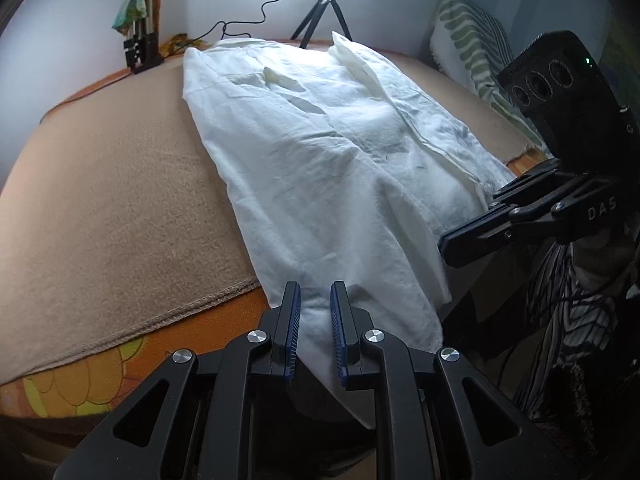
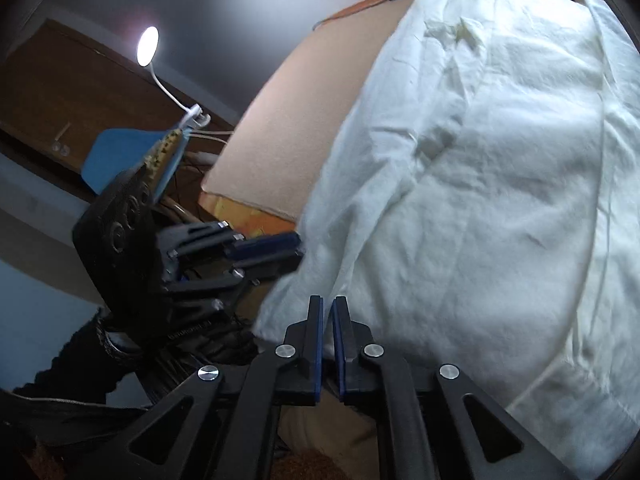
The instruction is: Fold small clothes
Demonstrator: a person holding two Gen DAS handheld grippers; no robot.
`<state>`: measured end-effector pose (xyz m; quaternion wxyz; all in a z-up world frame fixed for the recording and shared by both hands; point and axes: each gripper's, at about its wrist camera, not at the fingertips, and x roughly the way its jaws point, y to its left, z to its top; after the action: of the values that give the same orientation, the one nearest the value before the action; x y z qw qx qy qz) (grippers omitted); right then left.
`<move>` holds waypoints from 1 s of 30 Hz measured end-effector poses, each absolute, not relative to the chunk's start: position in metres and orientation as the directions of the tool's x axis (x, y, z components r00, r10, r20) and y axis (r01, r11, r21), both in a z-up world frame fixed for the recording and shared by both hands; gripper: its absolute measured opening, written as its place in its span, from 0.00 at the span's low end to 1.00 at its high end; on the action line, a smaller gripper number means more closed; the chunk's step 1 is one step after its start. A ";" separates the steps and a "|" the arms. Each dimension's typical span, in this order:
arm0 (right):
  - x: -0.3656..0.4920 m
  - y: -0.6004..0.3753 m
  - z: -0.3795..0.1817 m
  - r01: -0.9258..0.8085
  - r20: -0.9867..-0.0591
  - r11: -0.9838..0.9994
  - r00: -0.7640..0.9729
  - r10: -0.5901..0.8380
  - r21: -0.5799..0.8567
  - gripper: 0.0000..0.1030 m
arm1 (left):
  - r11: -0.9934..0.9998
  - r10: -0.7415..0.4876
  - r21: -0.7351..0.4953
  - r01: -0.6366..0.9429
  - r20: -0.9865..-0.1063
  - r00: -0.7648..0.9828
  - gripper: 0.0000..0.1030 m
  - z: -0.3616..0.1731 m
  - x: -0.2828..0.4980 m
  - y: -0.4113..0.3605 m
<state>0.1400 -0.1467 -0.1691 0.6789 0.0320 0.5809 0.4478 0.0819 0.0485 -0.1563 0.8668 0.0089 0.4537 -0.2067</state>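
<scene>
1. Your left tongs (image 1: 315, 300) are clamped on the near corner of the crumpled white cotton garment (image 1: 320, 152); the cloth bunches between the blue-padded fingers (image 1: 293, 320) and drapes down below them over the edge.
2. Your right tongs (image 2: 328, 316) are clenched, the two blue pads nearly touching at the garment's near hem. From the left wrist view they (image 1: 460, 240) reach in from the right, against the cloth's right edge. Whether any fabric is actually pinched between them, you cannot tell from either view.
3. That white garment lies lengthwise on the beige blanket (image 1: 112, 184), wrinkled, with a long seam running down its right side.
4. Under the blanket an orange sheet with yellow flower print (image 1: 80, 384) shows at the near edge.
5. At the far end stands a lit ring light on a small black tripod (image 1: 328, 12), its cable trailing left.
6. A green-and-white striped cushion (image 1: 468, 52) leans at the far right.
7. In the right wrist view a small white gooseneck lamp (image 2: 148, 46) glows to the left.
</scene>
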 end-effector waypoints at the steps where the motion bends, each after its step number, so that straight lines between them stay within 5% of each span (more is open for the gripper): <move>1: 0.139 -0.151 -0.169 -0.580 -0.768 0.597 -0.080 0.635 0.554 0.04 | 0.915 -0.351 -0.176 0.363 -0.790 0.503 0.13 -0.155 0.081 0.049; 8: 0.146 -0.198 -0.149 -0.553 -0.715 0.607 0.028 0.699 0.571 0.27 | 0.895 -0.394 -0.165 0.414 -0.726 0.563 0.13 -0.130 0.076 0.032; 13: 0.155 -0.226 -0.131 -0.517 -0.683 0.637 0.132 0.719 0.571 0.28 | 0.847 -0.404 -0.126 0.516 -0.785 0.471 0.13 -0.155 0.080 -0.006; 22: 0.174 -0.298 -0.092 -0.478 -0.632 0.708 0.343 0.695 0.520 0.34 | 0.820 -0.421 -0.090 0.565 -0.765 0.488 0.15 -0.144 0.064 -0.033; 27: 0.187 -0.336 -0.092 -0.407 -0.647 0.759 0.402 0.648 0.508 0.37 | 0.792 -0.468 -0.087 0.604 -0.722 0.509 0.25 -0.126 0.060 -0.064; 30: 0.196 -0.367 -0.097 -0.353 -0.654 0.780 0.426 0.625 0.516 0.38 | 0.769 -0.492 -0.068 0.635 -0.697 0.521 0.51 -0.119 0.062 -0.091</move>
<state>0.1963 -0.3669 -0.0972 0.8305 0.1521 0.4477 0.2945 0.0624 -0.0911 -0.1193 0.8667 0.0978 0.3654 -0.3253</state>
